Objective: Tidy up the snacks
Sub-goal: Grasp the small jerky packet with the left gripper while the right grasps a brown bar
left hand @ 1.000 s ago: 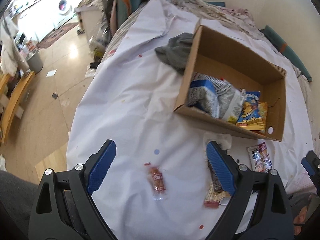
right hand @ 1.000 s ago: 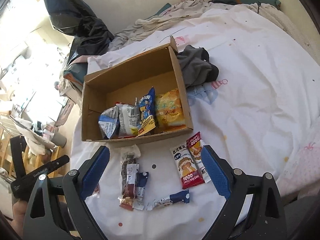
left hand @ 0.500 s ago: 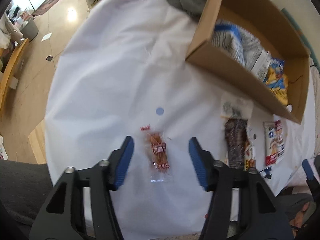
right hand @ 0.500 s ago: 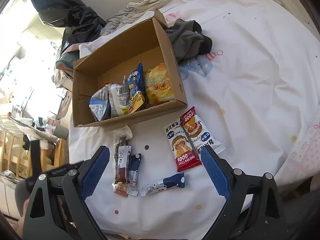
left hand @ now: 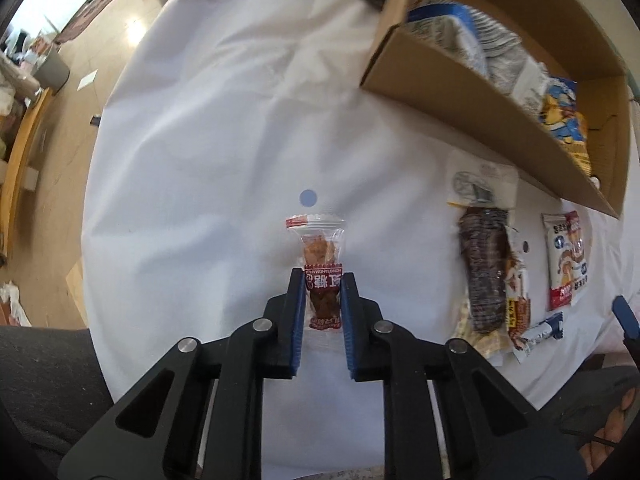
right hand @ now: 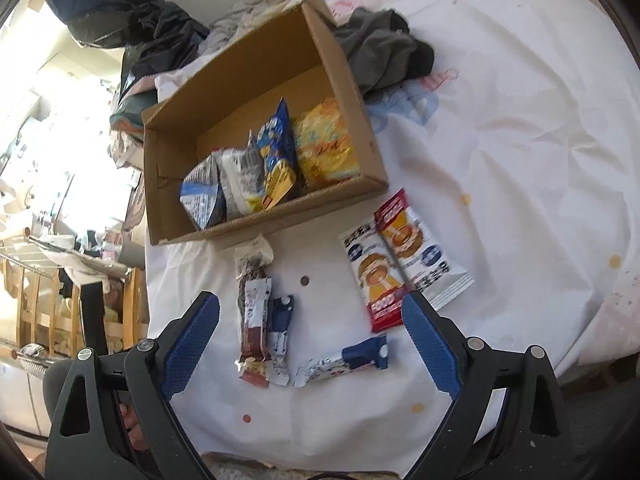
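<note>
Left wrist view: the left gripper (left hand: 321, 280) sits at the bottom middle of the frame. Its jaws have just been closing, and now the blue pads (left hand: 297, 312) pinch a small clear candy packet (left hand: 322, 268) with a red label. The top half of the packet sticks out past the tips and lies on the white sheet (left hand: 208, 152). A little blue dot (left hand: 307, 198) is printed on the sheet just above the packet. To the right lie a dark brown snack bar (left hand: 482, 268) and a white and red rice cake pack (left hand: 568, 258). Higher, in the upper right of the frame, is a cardboard box (left hand: 452, 92) with bags of snacks inside.

Right wrist view: the right gripper (right hand: 310, 340) is at the bottom, and its jaws are wide apart with nothing held. Between the tips lies a small blue and white bar (right hand: 344, 362). To the left of it are a long brown bar (right hand: 253, 312) and a short blue bar (right hand: 280, 336), side by side. To the right lie two rice cake packs (right hand: 404, 266), touching each other. Above them is the box (right hand: 168, 184) with a blue chip bag (right hand: 276, 152) and a yellow bag (right hand: 326, 148) in it. A grey cloth (right hand: 384, 52) lies beside the box at the upper right.
</note>
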`<state>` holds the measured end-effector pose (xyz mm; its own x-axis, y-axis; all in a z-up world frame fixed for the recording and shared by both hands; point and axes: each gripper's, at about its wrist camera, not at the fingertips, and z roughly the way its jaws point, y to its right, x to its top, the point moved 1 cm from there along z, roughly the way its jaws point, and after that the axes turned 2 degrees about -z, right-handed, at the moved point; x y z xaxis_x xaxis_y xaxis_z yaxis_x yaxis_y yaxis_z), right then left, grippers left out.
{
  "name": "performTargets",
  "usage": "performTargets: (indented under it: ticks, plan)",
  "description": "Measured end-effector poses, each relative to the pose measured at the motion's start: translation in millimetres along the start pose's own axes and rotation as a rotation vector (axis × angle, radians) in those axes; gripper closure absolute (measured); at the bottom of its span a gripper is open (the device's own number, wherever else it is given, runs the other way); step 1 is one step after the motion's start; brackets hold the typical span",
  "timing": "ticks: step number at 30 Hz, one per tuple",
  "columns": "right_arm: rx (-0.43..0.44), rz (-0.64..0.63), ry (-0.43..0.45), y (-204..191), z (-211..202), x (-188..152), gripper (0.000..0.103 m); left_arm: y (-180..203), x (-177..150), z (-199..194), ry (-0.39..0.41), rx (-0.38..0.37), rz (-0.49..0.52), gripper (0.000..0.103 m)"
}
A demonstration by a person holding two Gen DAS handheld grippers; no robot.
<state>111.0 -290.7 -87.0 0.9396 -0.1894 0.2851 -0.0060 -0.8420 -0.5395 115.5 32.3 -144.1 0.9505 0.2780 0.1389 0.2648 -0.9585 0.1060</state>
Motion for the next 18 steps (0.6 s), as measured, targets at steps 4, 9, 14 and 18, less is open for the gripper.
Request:
performTargets:
  ticks: [4, 9, 14, 18]
  plan:
    - [0.068, 0.014, -0.070, -7.6, 16.5, -2.1, 0.021, 6.2, -5.6, -14.3, 0.026, -0.030, 0.019, 0.089]
    - [0.063, 0.013, -0.148, -26.7, 46.5, -3.8, 0.033, 15.2, -5.4, -30.8, 0.076, -0.042, 0.053, 0.089]
    - [0.000, -0.080, -0.250, -50.9, 86.0, -8.7, 0.042, 13.0, 0.7, -32.8, 0.090, -0.053, 0.077, 0.089]
    - [-0.041, -0.141, -0.283, -61.7, 106.2, -14.1, 0.050, 11.3, 7.3, -30.6, 0.083, -0.068, 0.056, 0.089]
